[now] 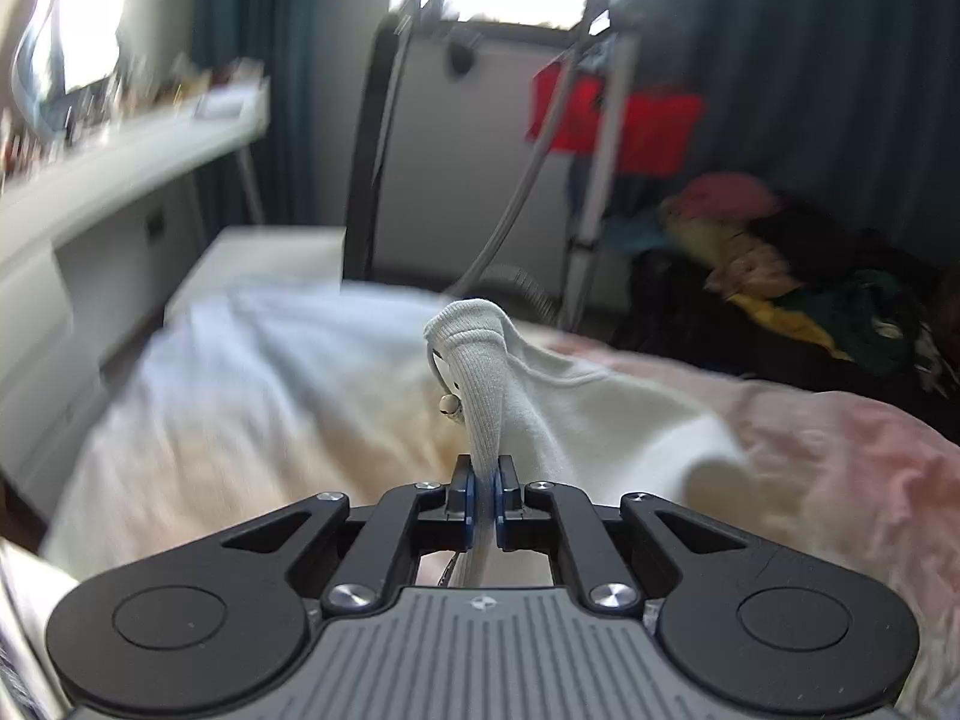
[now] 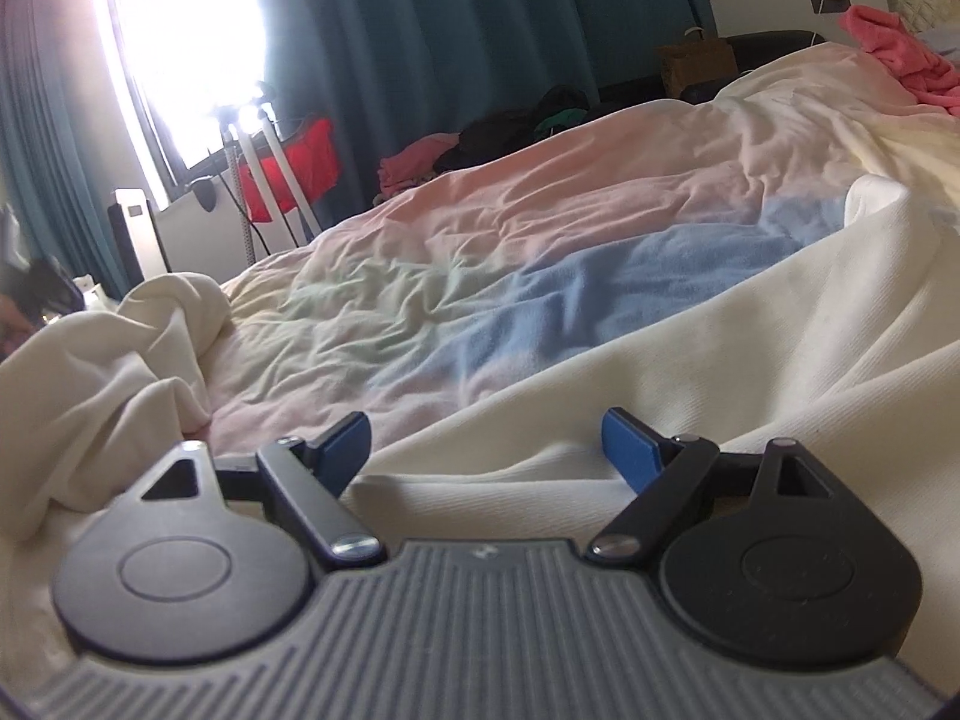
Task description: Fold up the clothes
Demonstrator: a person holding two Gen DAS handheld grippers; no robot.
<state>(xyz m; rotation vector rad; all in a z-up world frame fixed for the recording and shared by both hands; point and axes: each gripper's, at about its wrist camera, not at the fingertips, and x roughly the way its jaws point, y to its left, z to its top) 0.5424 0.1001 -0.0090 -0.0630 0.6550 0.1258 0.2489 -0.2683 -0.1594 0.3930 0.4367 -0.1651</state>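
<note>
My left gripper [image 1: 485, 489] is shut on the ribbed cuff [image 1: 480, 372] of a cream-white garment and holds it lifted above the bed; the rest of the garment [image 1: 606, 420] trails off to the right. A small metal bead hangs beside the cuff. In the right wrist view the same cream garment [image 2: 690, 348] lies spread over the bed, with a bunched part [image 2: 120, 354] at the left. My right gripper [image 2: 486, 450] is open and empty, low over the garment's edge, its blue pads [image 2: 627, 444] wide apart.
The bed [image 2: 480, 228] has a rumpled pastel pink, blue and cream cover. A pile of mixed clothes [image 1: 780, 276] lies at its far side. A pink garment [image 2: 900, 54] lies near the headboard. A desk [image 1: 120, 156], a rack with red fabric [image 1: 618, 120] and teal curtains stand beyond.
</note>
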